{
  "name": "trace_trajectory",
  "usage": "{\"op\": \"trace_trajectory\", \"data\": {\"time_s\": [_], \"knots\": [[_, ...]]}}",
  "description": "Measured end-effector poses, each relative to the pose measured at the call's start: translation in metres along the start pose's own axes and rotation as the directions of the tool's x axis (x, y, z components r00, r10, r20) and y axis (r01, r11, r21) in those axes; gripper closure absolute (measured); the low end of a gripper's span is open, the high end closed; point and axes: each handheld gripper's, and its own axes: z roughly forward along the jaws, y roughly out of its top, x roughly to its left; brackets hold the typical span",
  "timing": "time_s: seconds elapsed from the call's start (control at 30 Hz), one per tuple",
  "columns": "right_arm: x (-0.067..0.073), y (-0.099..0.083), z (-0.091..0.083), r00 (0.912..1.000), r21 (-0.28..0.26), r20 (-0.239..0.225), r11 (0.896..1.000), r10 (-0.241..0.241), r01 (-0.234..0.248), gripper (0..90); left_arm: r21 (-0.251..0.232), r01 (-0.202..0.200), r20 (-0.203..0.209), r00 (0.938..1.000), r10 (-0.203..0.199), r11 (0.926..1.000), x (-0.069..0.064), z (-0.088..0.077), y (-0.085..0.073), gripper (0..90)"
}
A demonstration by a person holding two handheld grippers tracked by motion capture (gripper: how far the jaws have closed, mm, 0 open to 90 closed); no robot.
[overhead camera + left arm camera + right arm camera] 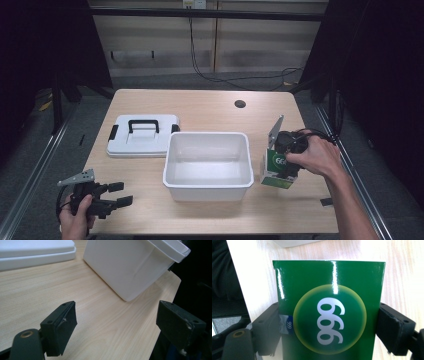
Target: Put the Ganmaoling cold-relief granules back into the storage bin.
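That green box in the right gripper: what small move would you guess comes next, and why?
Probably a lift, then a short carry left toward the white bin. The right gripper has its jaws against both sides of the green box, which stands on the table just right of the bin. The bin is open, its lid set aside.

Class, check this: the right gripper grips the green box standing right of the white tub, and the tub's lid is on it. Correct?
Not quite. The lid lies on the table left of the white tub, as the high view shows. The right gripper does grip the green box.
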Motion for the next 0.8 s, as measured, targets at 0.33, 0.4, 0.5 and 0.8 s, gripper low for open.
{"op": "trace_trajectory", "data": {"time_s": [0.33, 0.4, 0.5, 0.8], "knots": [[0.005, 0.001, -0.020, 0.9997, -0.007, 0.006, 1.000, -0.023, 0.023, 16.2, 0.003, 0.001, -0.002, 1.0000, -0.001, 1.0000, 0.000, 0.000, 0.000, 16.7], [0.006, 0.001, -0.023, 0.9995, -0.008, 0.003, 0.999, -0.032, 0.032, 16.2, 0.003, 0.004, 0.000, 1.0000, -0.004, 1.0000, 0.000, 0.001, 0.000, 16.7], [0.006, 0.002, -0.027, 0.9993, 0.001, 0.008, 0.999, -0.037, 0.037, 16.2, 0.005, 0.001, -0.003, 1.0000, -0.001, 1.0000, 0.000, 0.001, 0.000, 16.7], [0.007, 0.006, -0.040, 0.9991, 0.023, 0.013, 0.999, -0.041, 0.040, 16.2, -0.002, 0.004, -0.004, 1.0000, -0.004, 1.0000, 0.000, 0.000, 0.000, 16.7]]}}
